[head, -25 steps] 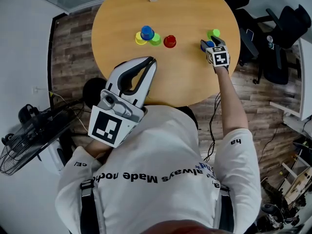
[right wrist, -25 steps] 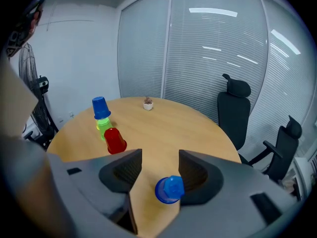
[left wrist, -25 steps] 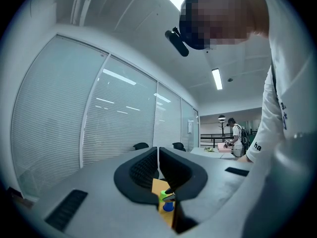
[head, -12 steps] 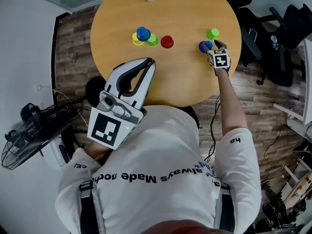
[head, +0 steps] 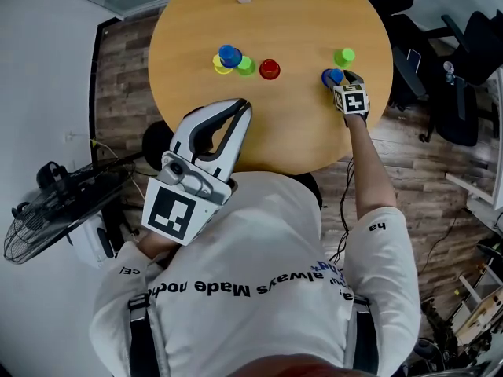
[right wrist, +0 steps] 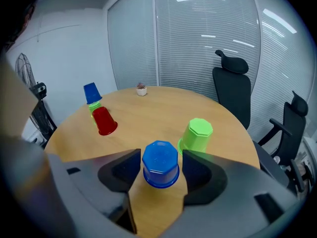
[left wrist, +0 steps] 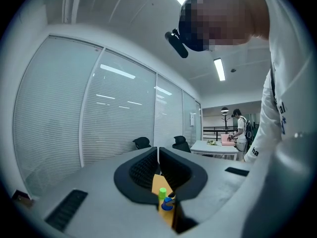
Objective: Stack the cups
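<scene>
The left gripper is held pressed together, empty, at the table edge. A stack and a red cup are seen mid-table. The right gripper, its jaws just opened wide, is set astride a blue cup without touching it, beside a green cup. Grasping seems in hand: closing, then lifting, is called for.

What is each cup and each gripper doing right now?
Right gripper: open, jaws just opening, blue cup between them, ungripped.
Left gripper: shut, empty.
Blue cup: upside down.
Green cup: upside down beside it.
Red cup: upside down, alone.
Far blue cup: atop a yellow cup and a second green cup.
</scene>
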Demonstrator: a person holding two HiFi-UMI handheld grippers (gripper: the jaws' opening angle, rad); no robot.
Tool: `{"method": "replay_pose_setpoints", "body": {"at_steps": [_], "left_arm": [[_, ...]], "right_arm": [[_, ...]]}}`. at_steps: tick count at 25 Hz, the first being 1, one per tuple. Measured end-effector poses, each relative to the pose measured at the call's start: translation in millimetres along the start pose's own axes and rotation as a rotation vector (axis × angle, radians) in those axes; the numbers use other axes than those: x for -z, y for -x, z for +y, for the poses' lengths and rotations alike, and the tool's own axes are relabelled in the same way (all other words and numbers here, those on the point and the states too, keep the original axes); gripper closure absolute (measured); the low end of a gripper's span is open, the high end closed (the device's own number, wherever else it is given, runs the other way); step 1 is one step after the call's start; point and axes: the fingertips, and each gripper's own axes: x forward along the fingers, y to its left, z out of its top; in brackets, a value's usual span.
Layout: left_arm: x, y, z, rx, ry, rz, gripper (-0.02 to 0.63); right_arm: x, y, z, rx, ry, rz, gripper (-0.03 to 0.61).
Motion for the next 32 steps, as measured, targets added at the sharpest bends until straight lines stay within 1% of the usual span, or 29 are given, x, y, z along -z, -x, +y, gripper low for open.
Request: {"method": "replay_pose_setpoints", "body": {"at_steps": [7, 9, 13, 22, 32], "left_arm": [[1, 1, -2, -0.013, -0.002, 0.006, 0.581], [1, 2, -2, -0.016, -0.001, 0.007, 0.581], [0, 7, 1, -0.023, 0.000, 0.001, 0.581], [-5, 24, 12, -0.034, 0.015, -0.036, 0.581], [-8, 54, 34, -0.068, 0.025, -0.069, 0.581]], "right_arm": [[6, -4, -1, 0.003, -0.007, 0.002, 0.316], [6, -2, -3, 0.009, -0.005, 0.000, 0.337], [-2, 1, -5, 0.021, 0.005, -0.011, 0.337], [-44, 12, 14, 0.008, 0.046, -0.062, 0.339], [-99, 11, 65, -0.041, 0.121, -0.115, 0.339]]}}
